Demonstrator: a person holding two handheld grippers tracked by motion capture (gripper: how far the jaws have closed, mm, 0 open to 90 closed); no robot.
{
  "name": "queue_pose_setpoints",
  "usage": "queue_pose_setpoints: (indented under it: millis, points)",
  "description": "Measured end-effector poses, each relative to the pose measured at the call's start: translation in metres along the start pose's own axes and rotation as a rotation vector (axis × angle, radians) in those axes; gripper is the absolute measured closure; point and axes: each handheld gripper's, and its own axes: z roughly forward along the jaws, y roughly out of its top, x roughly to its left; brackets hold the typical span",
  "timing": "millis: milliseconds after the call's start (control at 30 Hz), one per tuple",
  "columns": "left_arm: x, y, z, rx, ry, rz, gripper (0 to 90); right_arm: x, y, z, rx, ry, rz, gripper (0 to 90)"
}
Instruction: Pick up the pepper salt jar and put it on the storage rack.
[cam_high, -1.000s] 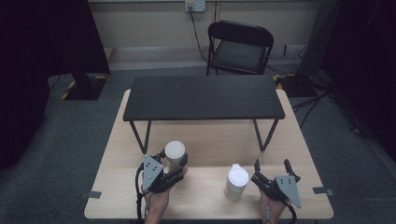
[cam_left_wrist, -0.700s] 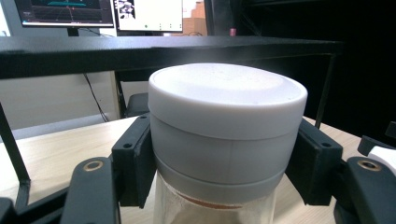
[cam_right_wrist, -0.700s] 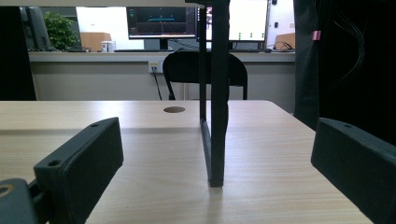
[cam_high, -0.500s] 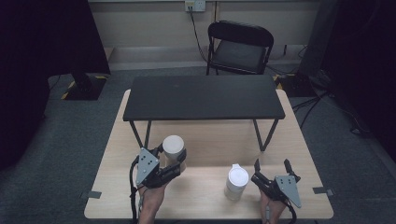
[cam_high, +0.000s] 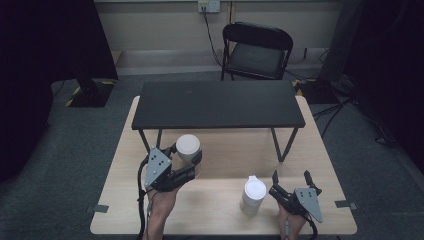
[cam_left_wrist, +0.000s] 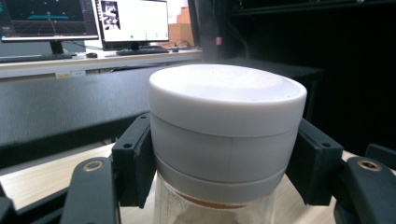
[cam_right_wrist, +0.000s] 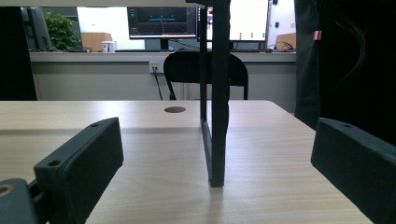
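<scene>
Could slip: left claw (cam_high: 192, 161) pinches a jar (cam_high: 188, 148) only by its smooth white lid (cam_left_wrist: 227, 100), glass body hanging below, clear of the counter (cam_high: 220, 210). Clamped on the lid's two sides, nothing under the jar. Off to its right, second jar (cam_high: 253, 195) standing on the counter. Beyond that, right claw (cam_high: 290, 180) spread wide, empty. Ahead of both, black shelf (cam_high: 217, 104).

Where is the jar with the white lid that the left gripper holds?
In the high view the jar sits left of centre, gripped by the left gripper, just in front of the black shelf.
</scene>
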Motion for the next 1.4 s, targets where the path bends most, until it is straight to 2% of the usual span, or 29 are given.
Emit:
queue_pose_setpoints:
  millis: [167, 367, 667, 833, 1067, 1200, 1267, 1400]
  points:
    - [0.001, 0.013, 0.002, -0.015, -0.009, 0.015, 34.3, 0.0, 0.0, 0.0, 0.0, -0.001, -0.001, 1.5]
    - [0.004, 0.028, 0.006, -0.028, -0.018, 0.002, 34.3, 0.0, 0.0, 0.0, 0.0, -0.002, -0.001, 1.5]
    - [0.006, 0.05, 0.014, -0.028, -0.002, 0.008, 34.3, 0.0, 0.0, 0.0, 0.0, -0.002, -0.001, 1.5]
    - [0.012, 0.059, 0.02, -0.022, -0.004, -0.021, 34.3, 0.0, 0.0, 0.0, 0.0, 0.0, -0.001, 1.5]
    - [0.01, 0.08, 0.031, -0.005, 0.034, -0.027, 34.3, 0.0, 0.0, 0.0, 0.0, 0.0, 0.0, 1.5]
    - [0.003, 0.098, 0.035, 0.009, 0.079, -0.027, 34.3, 0.0, 0.0, 0.0, 0.0, -0.001, 0.0, 1.5]
    - [0.0, 0.102, 0.038, -0.001, 0.102, -0.015, 34.3, 0.0, 0.0, 0.0, 0.0, -0.001, 0.0, 1.5]
    - [0.0, 0.108, 0.045, -0.002, 0.127, -0.03, 34.4, 0.0, 0.0, 0.0, 0.0, -0.002, 0.0, 1.5]
